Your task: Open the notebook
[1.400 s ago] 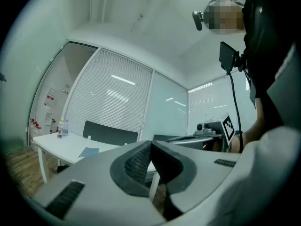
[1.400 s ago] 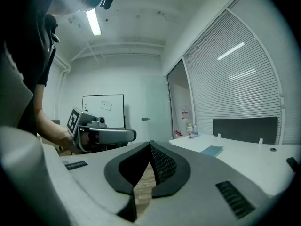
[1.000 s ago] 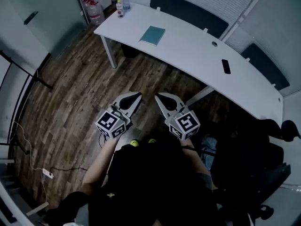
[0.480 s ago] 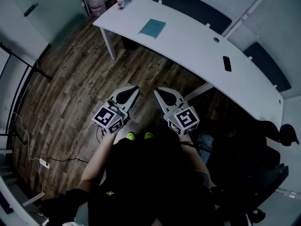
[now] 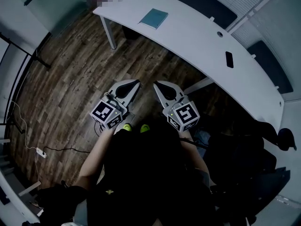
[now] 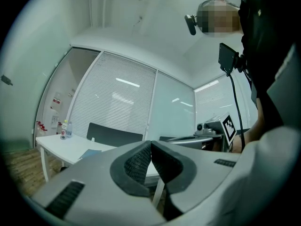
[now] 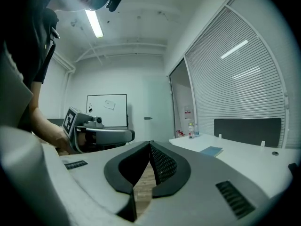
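Observation:
A closed teal notebook (image 5: 154, 18) lies flat on the long white desk (image 5: 197, 44), near its left end. It shows small in the right gripper view (image 7: 211, 151) and the left gripper view (image 6: 90, 152) too. Both grippers hang over the wood floor, well short of the desk. My left gripper (image 5: 135, 83) is shut and empty, its tips meeting (image 6: 151, 143). Beside it my right gripper (image 5: 155, 84) is shut with nothing held, jaws touching (image 7: 150, 145).
A black phone (image 5: 229, 59) lies on the desk's right part. Bottles (image 7: 192, 130) stand at the desk's far left corner. A desk leg (image 5: 108, 33) and brace (image 5: 199, 85) reach the floor. A dark chair (image 5: 244, 149) stands at right; cables (image 5: 42, 151) trail at left.
The desk and notebook have slid up in the head view as I move closer. Both grippers stay shut, side by side.

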